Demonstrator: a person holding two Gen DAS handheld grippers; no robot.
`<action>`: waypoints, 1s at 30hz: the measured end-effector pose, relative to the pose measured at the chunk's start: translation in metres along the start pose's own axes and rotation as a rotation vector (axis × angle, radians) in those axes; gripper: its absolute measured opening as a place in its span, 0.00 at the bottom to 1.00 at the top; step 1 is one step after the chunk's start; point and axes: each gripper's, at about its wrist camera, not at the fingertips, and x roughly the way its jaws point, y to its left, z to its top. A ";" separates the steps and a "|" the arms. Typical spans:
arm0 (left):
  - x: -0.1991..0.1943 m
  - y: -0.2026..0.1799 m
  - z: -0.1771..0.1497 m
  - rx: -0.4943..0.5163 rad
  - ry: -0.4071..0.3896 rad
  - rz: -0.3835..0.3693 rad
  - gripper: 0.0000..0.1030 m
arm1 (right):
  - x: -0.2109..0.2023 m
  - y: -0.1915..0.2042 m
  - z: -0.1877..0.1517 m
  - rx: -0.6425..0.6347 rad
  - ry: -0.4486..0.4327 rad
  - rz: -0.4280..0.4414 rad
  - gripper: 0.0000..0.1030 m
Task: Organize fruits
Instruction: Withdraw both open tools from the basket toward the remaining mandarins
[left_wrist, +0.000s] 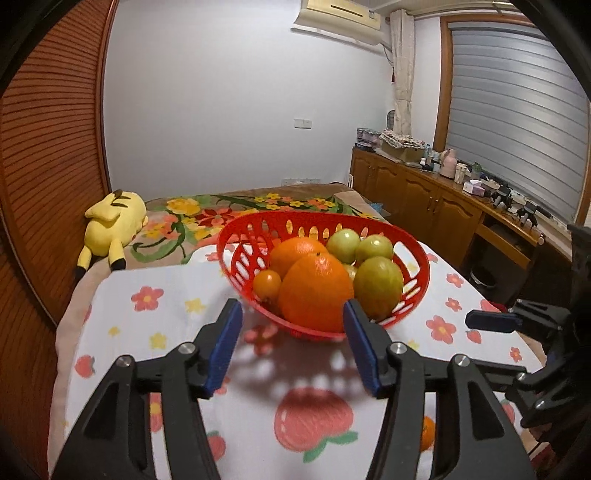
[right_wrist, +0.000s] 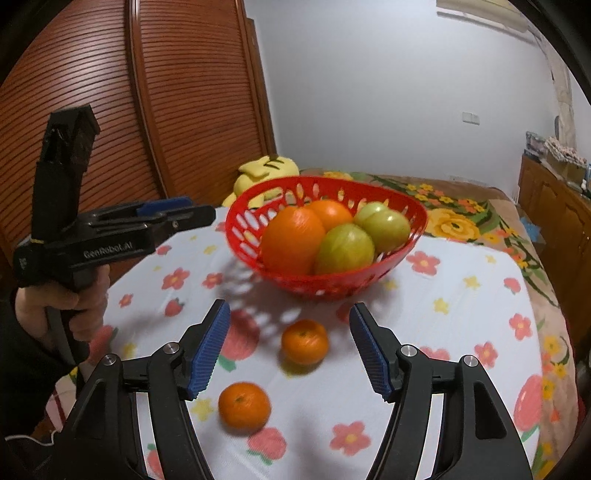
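**fruitbot_fan:** Right wrist view basically tells you the step. Biggest thing first: the surface (right_wrist: 461, 314) with the flowery strawberry cloth, then the red basket (right_wrist: 406, 254) sitting on it, already loaded with two big oranges (right_wrist: 291, 240) and some green fruits (right_wrist: 345, 249). Two small mandarins are not in yet, both lying on the cloth in front of the basket: the farther mandarin (right_wrist: 304, 341) is near the basket's front edge, the nearer mandarin (right_wrist: 244, 405) is closer to the camera and a bit left. So I'd say we're mid-task, on the "grab a leftover" step

**umi_lurker:** Agreed. What are the claws doing?

**fruitbot_fan:** Right claw (right_wrist: 290, 314) is spread wide, holding nothing, hovering over the cloth with the farther mandarin lined up roughly between its fingers but not touching them. Left claw (left_wrist: 293, 306) is also spread and empty, pointed at the basket's front rim; from its own camera there's also a small orange-yellow fruit (left_wrist: 266, 284) tucked against the basket's left wall

**umi_lurker:** So next move?

**fruitbot_fan:** My guess: the right claw drops down around the farther mandarin, pinches gently across its middle since it's round and will roll, then lifts high enough to clear the rim and sets it in a gap. Pile's already tall at the front, so a careless drop could bounce out
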 end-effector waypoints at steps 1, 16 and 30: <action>-0.001 0.000 -0.003 -0.004 0.002 0.004 0.61 | 0.001 0.002 -0.004 0.004 0.004 0.001 0.67; -0.006 0.009 -0.059 -0.061 0.046 0.025 0.67 | 0.020 0.007 -0.045 0.049 0.084 0.019 0.67; -0.004 0.009 -0.076 -0.058 0.064 0.033 0.67 | 0.044 0.028 -0.061 0.014 0.156 0.053 0.67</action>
